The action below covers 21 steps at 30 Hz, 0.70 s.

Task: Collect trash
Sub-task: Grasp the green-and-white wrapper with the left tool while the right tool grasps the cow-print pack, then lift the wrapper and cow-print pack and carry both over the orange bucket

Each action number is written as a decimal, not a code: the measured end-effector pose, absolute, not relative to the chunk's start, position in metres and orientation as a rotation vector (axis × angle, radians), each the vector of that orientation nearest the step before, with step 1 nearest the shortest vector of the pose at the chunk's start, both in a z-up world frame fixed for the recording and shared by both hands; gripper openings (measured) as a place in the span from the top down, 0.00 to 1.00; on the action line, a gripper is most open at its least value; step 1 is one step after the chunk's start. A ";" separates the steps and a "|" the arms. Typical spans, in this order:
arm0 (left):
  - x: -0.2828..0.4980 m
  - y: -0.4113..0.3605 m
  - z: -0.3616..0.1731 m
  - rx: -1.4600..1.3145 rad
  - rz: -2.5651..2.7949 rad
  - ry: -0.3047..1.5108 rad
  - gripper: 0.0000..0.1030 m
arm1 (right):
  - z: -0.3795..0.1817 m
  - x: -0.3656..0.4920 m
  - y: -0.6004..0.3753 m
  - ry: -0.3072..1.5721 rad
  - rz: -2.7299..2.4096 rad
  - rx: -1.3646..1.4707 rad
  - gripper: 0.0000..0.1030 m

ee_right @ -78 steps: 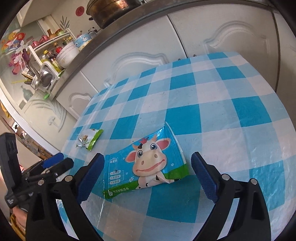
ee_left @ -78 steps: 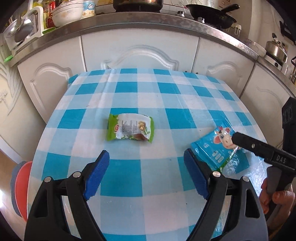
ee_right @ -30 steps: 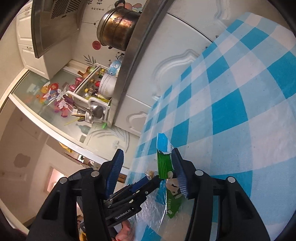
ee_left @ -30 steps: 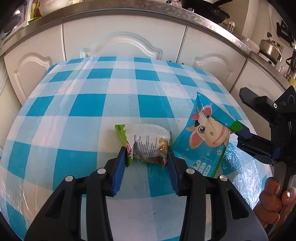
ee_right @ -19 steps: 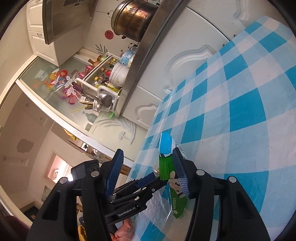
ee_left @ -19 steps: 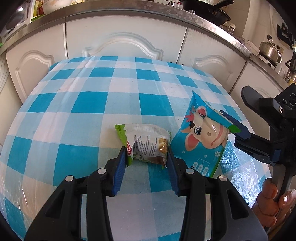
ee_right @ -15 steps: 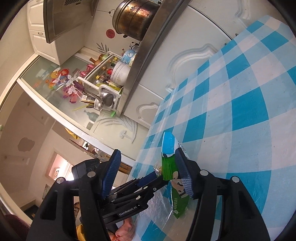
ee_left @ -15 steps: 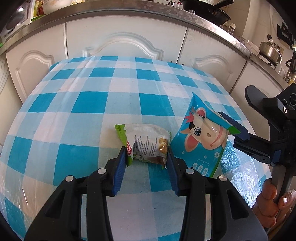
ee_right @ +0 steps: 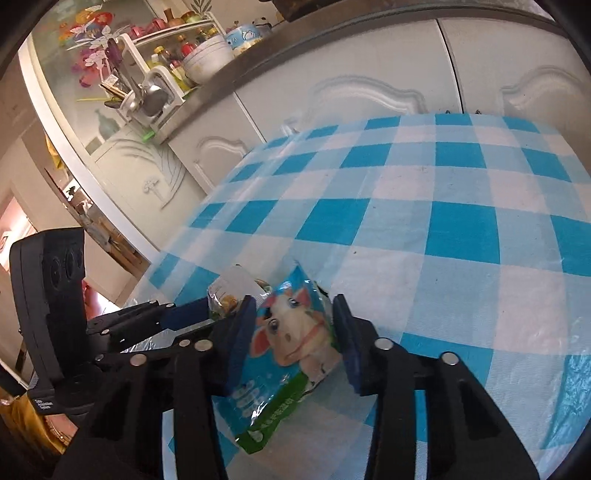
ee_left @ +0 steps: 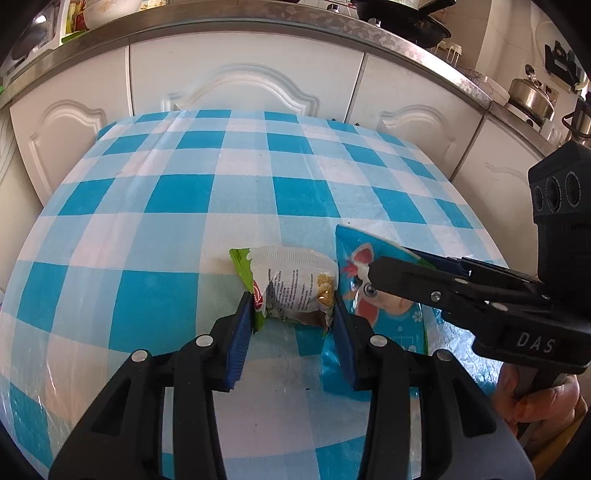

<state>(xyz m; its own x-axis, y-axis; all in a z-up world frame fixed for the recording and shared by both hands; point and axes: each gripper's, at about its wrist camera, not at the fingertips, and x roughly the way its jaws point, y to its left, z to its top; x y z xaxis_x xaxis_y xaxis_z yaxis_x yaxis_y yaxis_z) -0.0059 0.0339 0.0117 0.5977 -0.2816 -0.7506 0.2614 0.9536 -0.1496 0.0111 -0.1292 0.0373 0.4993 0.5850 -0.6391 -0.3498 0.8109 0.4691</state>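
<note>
While cabinets [ee_left: 243, 85] back table [ee_left: 177, 192], wrappers touching

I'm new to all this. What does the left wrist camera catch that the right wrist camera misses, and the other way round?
Only the left wrist view shows a person's hand gripping a handle, a black frying pan and a steel kettle on the counter.

Only the right wrist view shows a utensil rack with a white bowl beside it, and the cow's face printed on the blue packet.

Both show the checked tablecloth, the left gripper clamped on the green-and-white snack wrapper, and the right gripper closing around the blue cow packet.
</note>
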 end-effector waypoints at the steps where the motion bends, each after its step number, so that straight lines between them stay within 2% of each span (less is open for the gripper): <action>1: -0.006 0.035 0.012 -0.028 -0.314 0.875 0.59 | 0.036 0.011 -0.130 0.881 0.561 0.291 0.70; 3: -0.007 0.036 0.011 -0.035 -0.315 0.875 0.59 | 0.034 0.012 -0.134 0.890 0.534 0.298 0.83; 5: -0.008 0.036 0.011 -0.034 -0.316 0.875 0.59 | 0.031 0.010 -0.139 0.891 0.528 0.309 0.87; 21: -0.030 0.069 0.026 -0.101 -0.316 0.830 0.59 | 0.080 -0.032 -0.122 0.669 0.426 0.251 0.98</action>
<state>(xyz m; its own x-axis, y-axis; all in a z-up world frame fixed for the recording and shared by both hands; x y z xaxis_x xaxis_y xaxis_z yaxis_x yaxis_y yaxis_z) -0.0297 0.0691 0.0260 0.6315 -0.3147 -0.7086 0.2364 0.9486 -0.2105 -0.0320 -0.1216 0.0795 0.7032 0.4577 -0.5441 -0.2991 0.8847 0.3576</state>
